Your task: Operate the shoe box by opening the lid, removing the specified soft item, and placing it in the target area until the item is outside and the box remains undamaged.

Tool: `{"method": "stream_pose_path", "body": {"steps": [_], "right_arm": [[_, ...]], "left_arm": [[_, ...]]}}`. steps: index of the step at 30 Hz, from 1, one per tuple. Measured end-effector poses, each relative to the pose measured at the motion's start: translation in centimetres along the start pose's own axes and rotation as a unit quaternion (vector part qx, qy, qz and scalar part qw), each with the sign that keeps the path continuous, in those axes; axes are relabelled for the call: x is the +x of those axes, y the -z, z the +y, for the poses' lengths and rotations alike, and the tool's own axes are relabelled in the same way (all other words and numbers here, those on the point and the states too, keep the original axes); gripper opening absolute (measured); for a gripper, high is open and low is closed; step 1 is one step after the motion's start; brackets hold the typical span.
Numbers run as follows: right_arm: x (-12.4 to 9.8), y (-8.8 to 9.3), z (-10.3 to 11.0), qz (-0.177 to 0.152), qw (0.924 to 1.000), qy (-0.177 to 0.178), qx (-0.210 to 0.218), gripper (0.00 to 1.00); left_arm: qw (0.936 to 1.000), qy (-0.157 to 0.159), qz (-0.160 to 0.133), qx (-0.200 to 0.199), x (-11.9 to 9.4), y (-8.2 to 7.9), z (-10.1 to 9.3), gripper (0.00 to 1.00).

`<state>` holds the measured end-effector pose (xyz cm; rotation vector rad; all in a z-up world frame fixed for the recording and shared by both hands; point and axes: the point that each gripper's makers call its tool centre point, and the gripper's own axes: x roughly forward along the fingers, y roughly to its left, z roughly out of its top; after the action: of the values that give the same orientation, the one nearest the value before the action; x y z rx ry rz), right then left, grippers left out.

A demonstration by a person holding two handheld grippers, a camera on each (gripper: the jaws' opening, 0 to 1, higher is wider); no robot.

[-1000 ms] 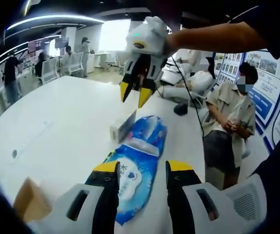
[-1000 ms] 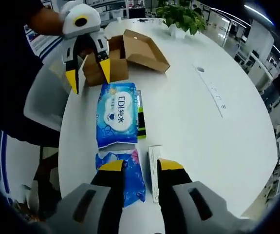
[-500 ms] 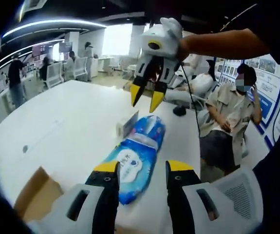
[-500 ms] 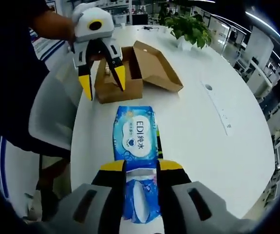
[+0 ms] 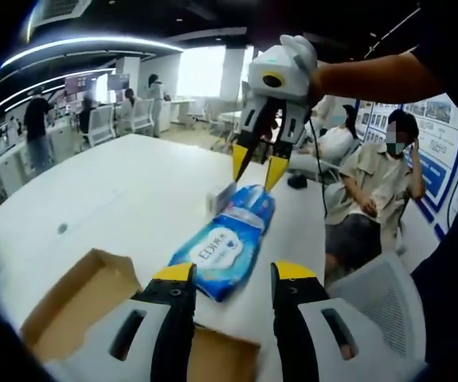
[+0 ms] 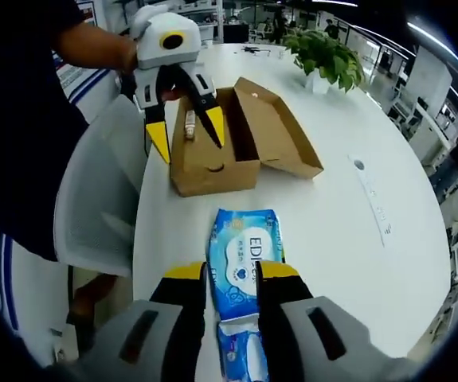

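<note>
**Wipes out, both tongs drawing back**

The blue plastic pack of wet wipes (image 6: 244, 259) lies flat on the white tabletop (image 6: 340, 231), outside the brown cardboard shoe box (image 6: 213, 151), whose lid hangs open at 2 o'clock. Over the last second both views have pulled away from the pack. The left tongs (image 6: 185, 131) hover over the box, jaws parted and empty; the right tongs (image 5: 255, 163) hang above the pack's far end, likewise parted and empty. Removal looks done and the box intact.
</note>
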<state>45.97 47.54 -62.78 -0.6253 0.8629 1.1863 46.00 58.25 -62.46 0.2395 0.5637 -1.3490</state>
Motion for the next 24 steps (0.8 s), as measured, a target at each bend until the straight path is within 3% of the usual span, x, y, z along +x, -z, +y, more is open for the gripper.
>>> {"method": "stream_pose_path", "body": {"steps": [7, 24], "right_arm": [[1.9, -3.6, 1.9, -0.017, 0.9999, -0.002, -0.001, 0.22], [5.4, -9.5, 4.5, -0.032, 0.9993, -0.012, -0.011, 0.22]], "left_arm": [[0.9998, -0.019, -0.001, -0.008, -3.8, 1.9, 1.2, 0.36], [0.9988, -0.047, 0.001, -0.012, -10.3, 4.8, 3.1, 0.36]]}}
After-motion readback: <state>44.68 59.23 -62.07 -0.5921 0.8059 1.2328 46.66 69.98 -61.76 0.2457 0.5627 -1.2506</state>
